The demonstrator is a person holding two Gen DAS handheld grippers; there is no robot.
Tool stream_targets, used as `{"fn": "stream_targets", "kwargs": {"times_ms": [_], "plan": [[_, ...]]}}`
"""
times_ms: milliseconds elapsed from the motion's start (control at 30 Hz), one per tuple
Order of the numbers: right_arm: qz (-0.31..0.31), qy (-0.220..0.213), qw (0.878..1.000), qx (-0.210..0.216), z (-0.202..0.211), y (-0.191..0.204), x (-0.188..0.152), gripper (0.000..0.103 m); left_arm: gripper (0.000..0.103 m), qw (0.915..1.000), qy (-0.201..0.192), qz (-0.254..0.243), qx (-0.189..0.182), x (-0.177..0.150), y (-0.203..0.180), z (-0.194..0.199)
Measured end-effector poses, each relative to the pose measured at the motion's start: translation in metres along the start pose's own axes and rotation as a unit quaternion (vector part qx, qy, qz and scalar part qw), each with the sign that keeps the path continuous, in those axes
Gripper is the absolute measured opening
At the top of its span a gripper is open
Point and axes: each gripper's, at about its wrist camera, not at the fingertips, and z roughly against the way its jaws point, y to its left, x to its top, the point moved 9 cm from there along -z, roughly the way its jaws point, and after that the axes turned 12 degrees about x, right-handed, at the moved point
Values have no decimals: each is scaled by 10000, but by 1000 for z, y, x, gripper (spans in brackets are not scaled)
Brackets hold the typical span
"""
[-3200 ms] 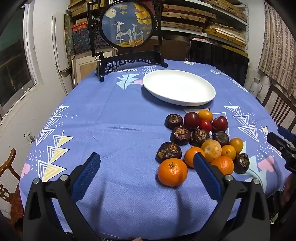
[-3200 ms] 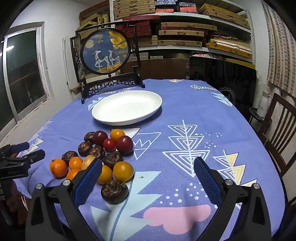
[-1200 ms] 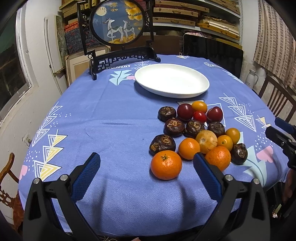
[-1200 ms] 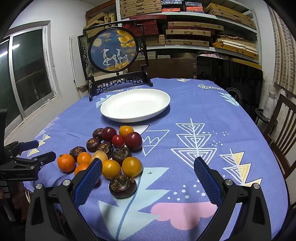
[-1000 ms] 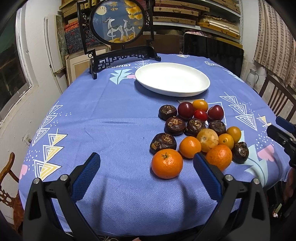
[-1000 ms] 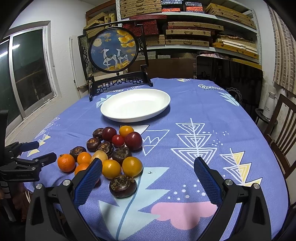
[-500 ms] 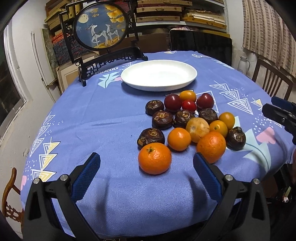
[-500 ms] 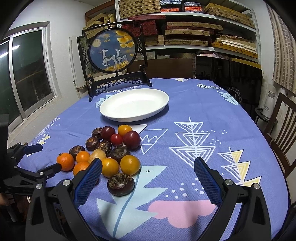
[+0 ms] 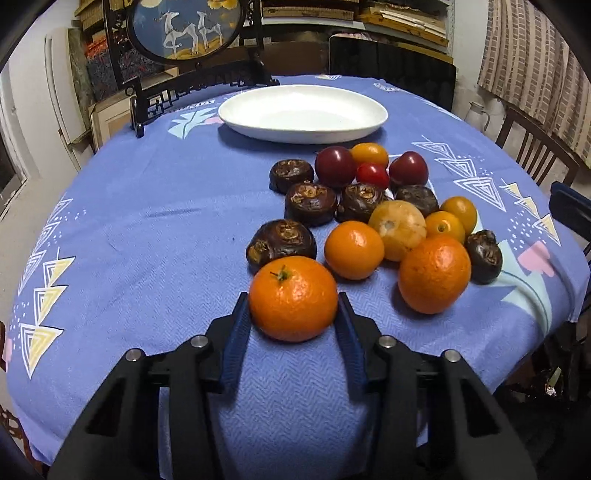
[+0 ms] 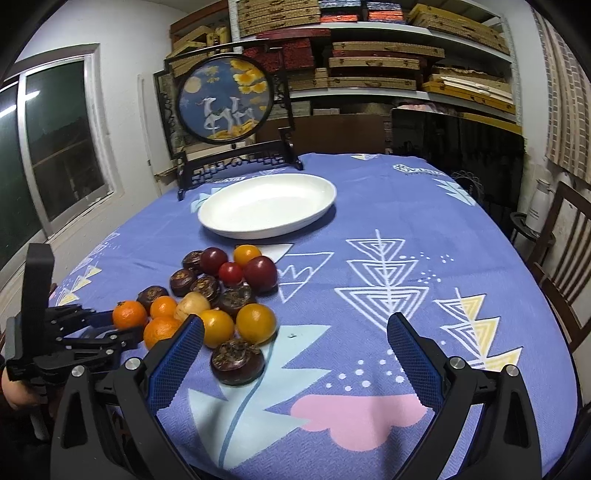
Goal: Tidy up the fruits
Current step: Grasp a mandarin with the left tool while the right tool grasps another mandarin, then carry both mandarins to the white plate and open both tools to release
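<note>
Left wrist view: compared with the frame half a second earlier, the left gripper (image 9: 293,314) has come down toward the table and its jaws have just been closing; they now stand narrow, with the nearest orange (image 9: 293,298) between them and both blue pads (image 9: 236,334) against its sides. The orange rests on the blue tablecloth (image 9: 140,229) at the near edge of the fruit pile. Directly behind it lies a dark brown fruit (image 9: 281,243), touching or nearly touching it. A smaller orange (image 9: 354,249) sits just beside to the right, and a larger orange (image 9: 434,273) lies further right, apart from the gripped one. More dark, red and yellow fruits fill the pile behind. The white plate (image 9: 373,118) stands beyond the pile, empty of fruit, in front of a round framed picture on a black stand (image 9: 184,26).

Right wrist view: the right gripper (image 10: 295,341) is unchanged from the earlier frame, jaws wide apart with nothing between them, above the tablecloth (image 10: 406,206). A dark fruit (image 10: 237,361) lies just ahead of its left finger. The left gripper (image 10: 110,325) appears at the left edge, clamped around the orange (image 10: 129,314). The plate (image 10: 317,206) lies well beyond.
</note>
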Motion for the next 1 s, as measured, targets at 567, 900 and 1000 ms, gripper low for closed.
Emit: {"fn": "stream_targets", "kwargs": {"times_ms": [567, 900, 1000], "plan": [[1323, 934, 9752, 1509, -40, 112, -29, 99, 44, 9993, -219, 289, 66, 2, 23, 15], [915, 1341, 9741, 1576, -74, 113, -35, 77, 44, 9992, -155, 357, 46, -3, 34, 10], [838, 1362, 9764, 1451, -81, 108, -33, 68, 44, 9992, -142, 380, 27, -4, 36, 7]]}}
